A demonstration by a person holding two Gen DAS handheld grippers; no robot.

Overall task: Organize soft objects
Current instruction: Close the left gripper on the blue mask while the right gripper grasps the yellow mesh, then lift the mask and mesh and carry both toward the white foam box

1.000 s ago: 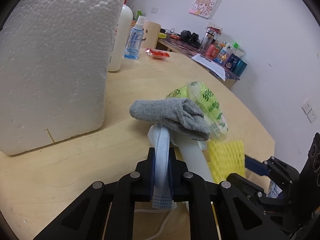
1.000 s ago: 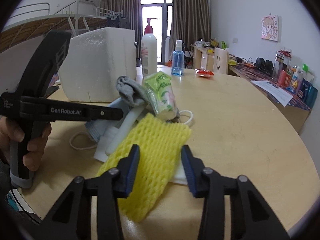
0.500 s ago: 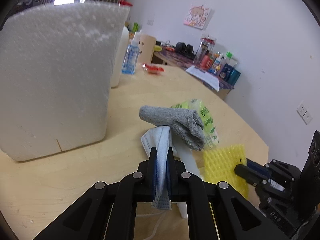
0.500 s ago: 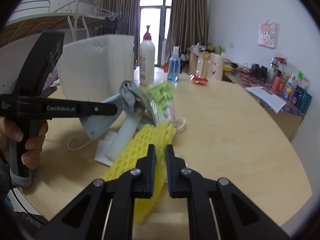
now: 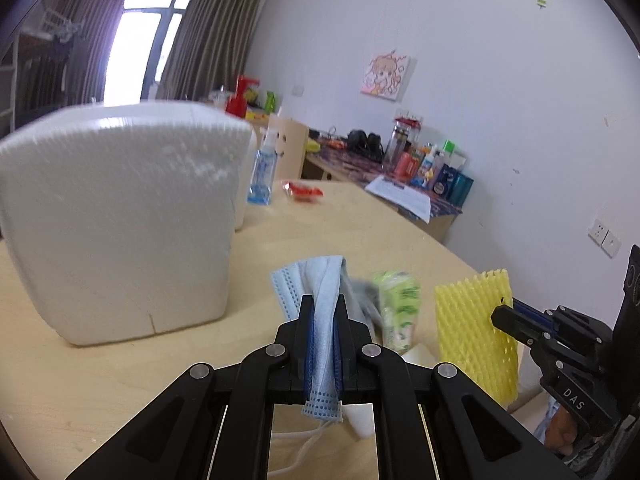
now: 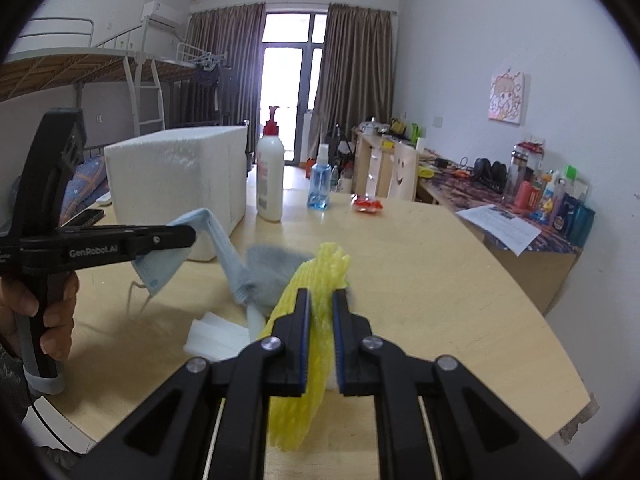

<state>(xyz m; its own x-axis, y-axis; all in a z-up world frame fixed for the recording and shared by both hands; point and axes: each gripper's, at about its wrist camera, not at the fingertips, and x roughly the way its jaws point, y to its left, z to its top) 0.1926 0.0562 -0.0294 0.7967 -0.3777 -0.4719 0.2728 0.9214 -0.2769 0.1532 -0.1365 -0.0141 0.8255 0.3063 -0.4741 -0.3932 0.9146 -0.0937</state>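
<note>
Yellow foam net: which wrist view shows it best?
The left wrist view: the yellow foam net hangs flat, mesh visible, pinched by the right gripper. The right wrist view shows it bunched and edge-on between that gripper's fingers.

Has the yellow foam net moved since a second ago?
Yes. The yellow foam net, flat on the table before, now hangs lifted off it, pinched in the right tongs.

On the counter, the foam box stands at ten o'clock, the pump bottle just right of it, the spray bottle at twelve. The sock lies before the box, beside the foam sheets.
</note>
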